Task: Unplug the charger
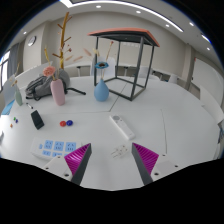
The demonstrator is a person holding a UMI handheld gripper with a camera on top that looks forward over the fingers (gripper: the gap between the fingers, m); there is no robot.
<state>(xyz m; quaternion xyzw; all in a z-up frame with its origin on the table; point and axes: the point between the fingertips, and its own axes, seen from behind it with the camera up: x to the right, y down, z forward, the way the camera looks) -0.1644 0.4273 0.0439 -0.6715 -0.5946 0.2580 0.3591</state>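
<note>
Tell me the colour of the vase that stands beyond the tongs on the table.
Light blue. The vase shows best in the gripper view, the only view.

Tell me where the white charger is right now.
In the gripper view the white charger lies on the white table, just ahead of the open tongs and apart from them, nearer than the blue vase.

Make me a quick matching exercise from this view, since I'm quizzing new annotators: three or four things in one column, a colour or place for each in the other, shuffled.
Things:
1. vase
2. bottle
3. white charger
4. small black box

Descriptions:
A. pink, standing upright on the table
B. light blue
C. just ahead of the open gripper, lying flat
D. near the red and blue caps

Pairs: 1-B, 2-A, 3-C, 4-D
</note>
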